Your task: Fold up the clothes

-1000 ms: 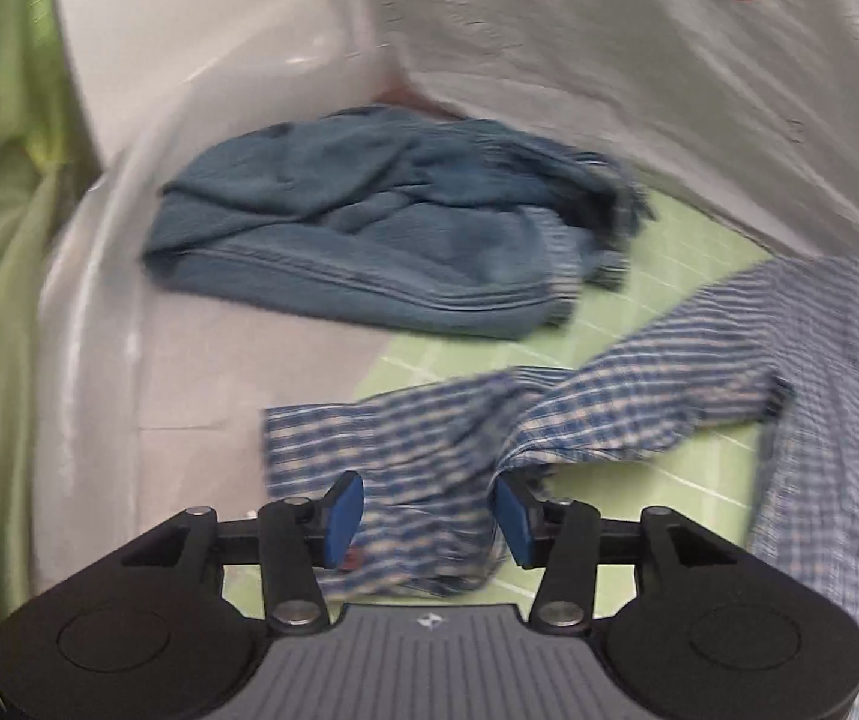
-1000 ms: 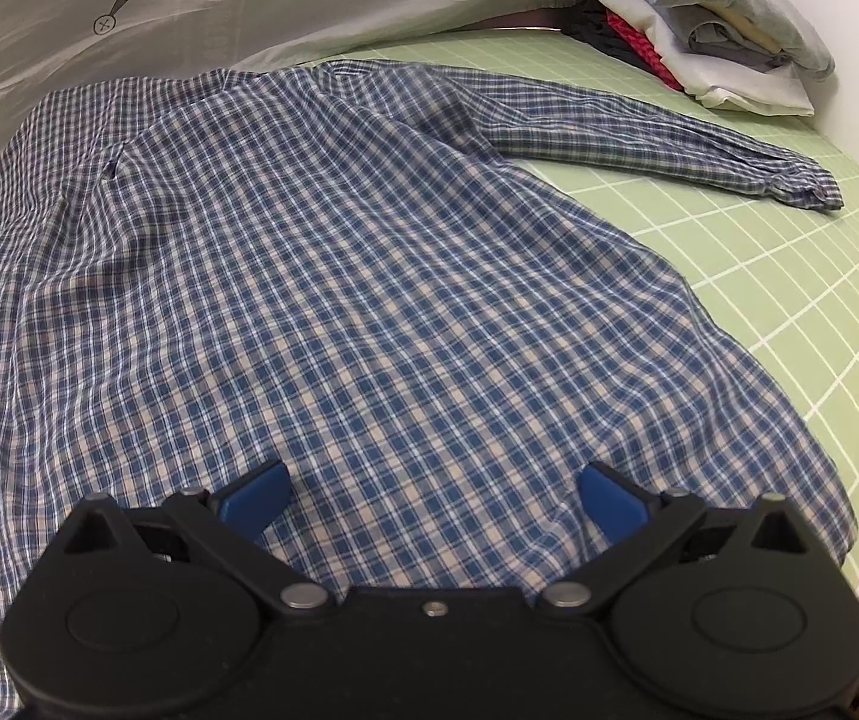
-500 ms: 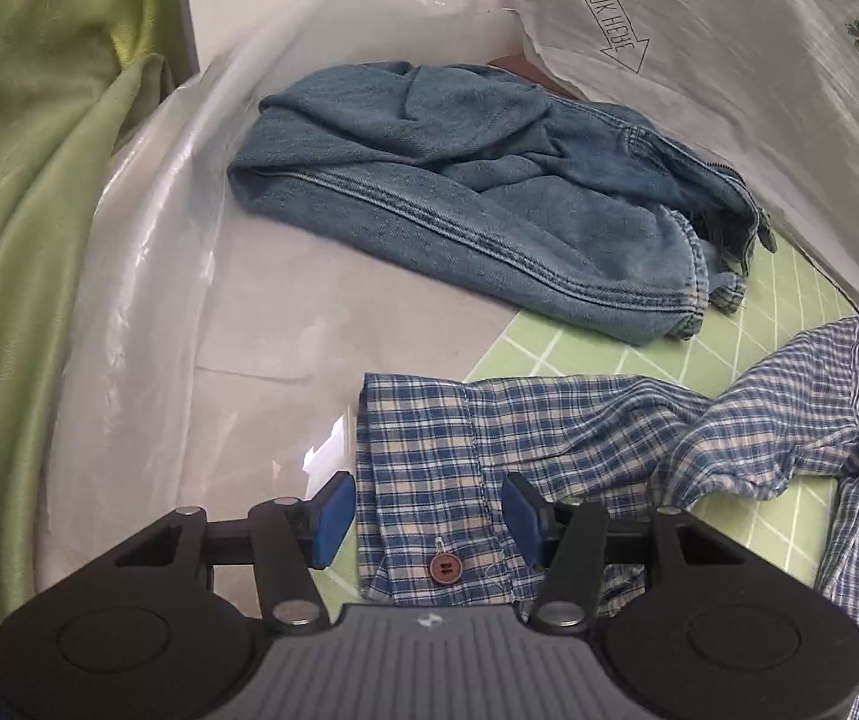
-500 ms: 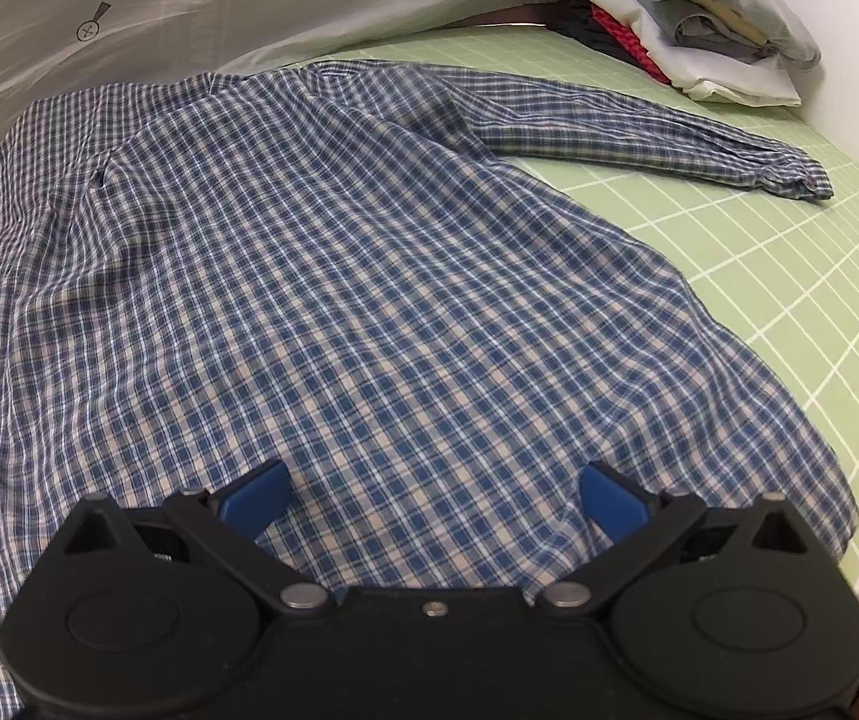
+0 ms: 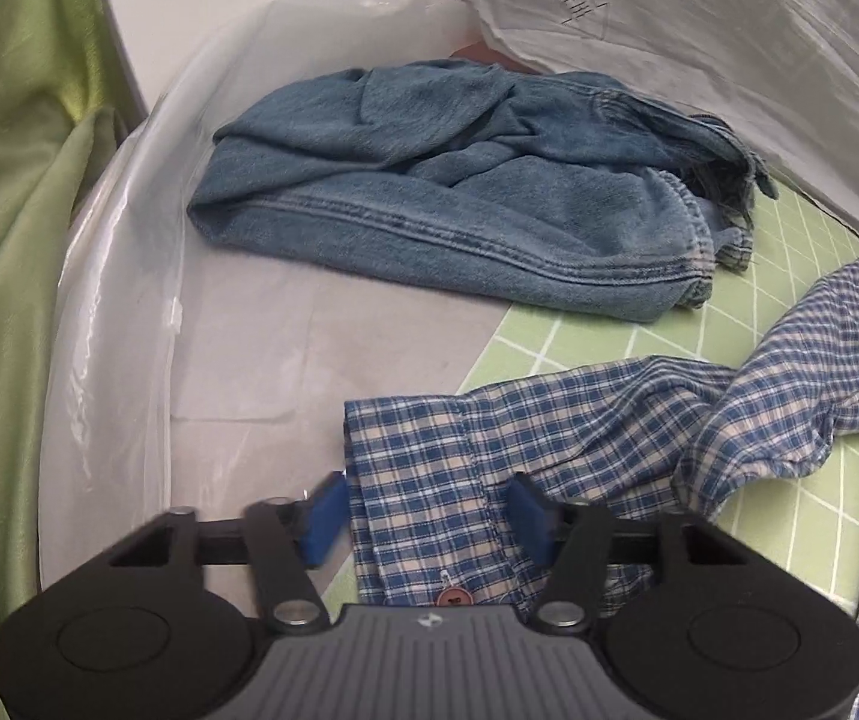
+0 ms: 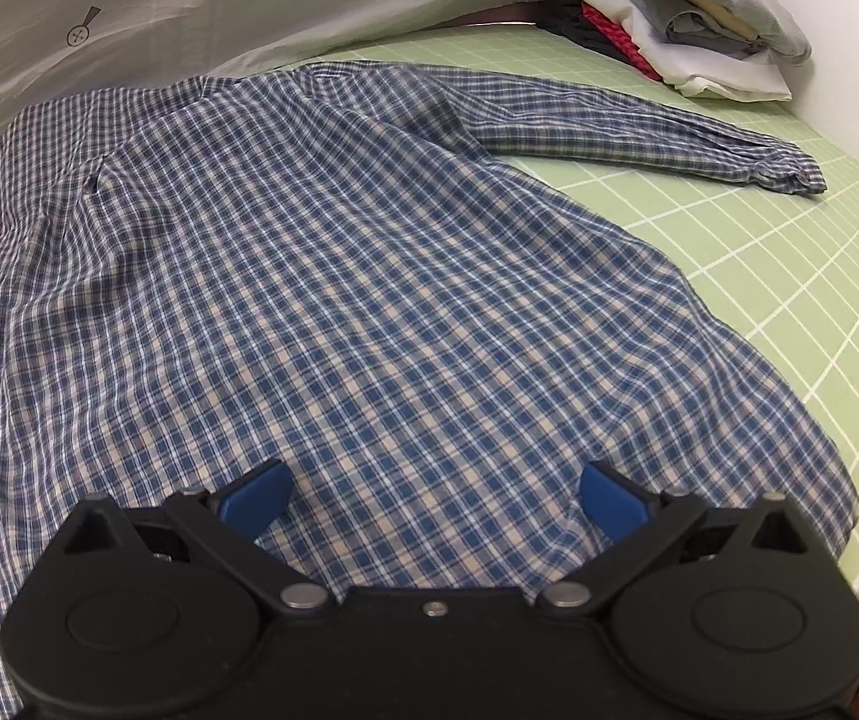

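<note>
A blue and cream checked shirt (image 6: 339,300) lies spread flat on the green grid mat (image 6: 789,276), its right sleeve (image 6: 639,132) stretched toward the far right. My right gripper (image 6: 432,495) is open and hovers over the shirt's lower body, empty. In the left wrist view the shirt's left sleeve cuff (image 5: 423,468), with a brown button (image 5: 453,597), lies between the blue pads of my left gripper (image 5: 426,519). The left gripper is open, its pads on either side of the cuff and apart from it.
A crumpled blue denim garment (image 5: 465,204) lies beyond the cuff on clear plastic sheeting (image 5: 129,300). Green fabric (image 5: 3,240) hangs at left. A white printed sheet (image 6: 189,18) drapes along the back. A stack of folded clothes (image 6: 681,30) sits at the far right corner.
The left gripper has moved forward along the sleeve, so the cuff now sits between its pads, and the denim looks closer. The right gripper has held nearly still, open.
</note>
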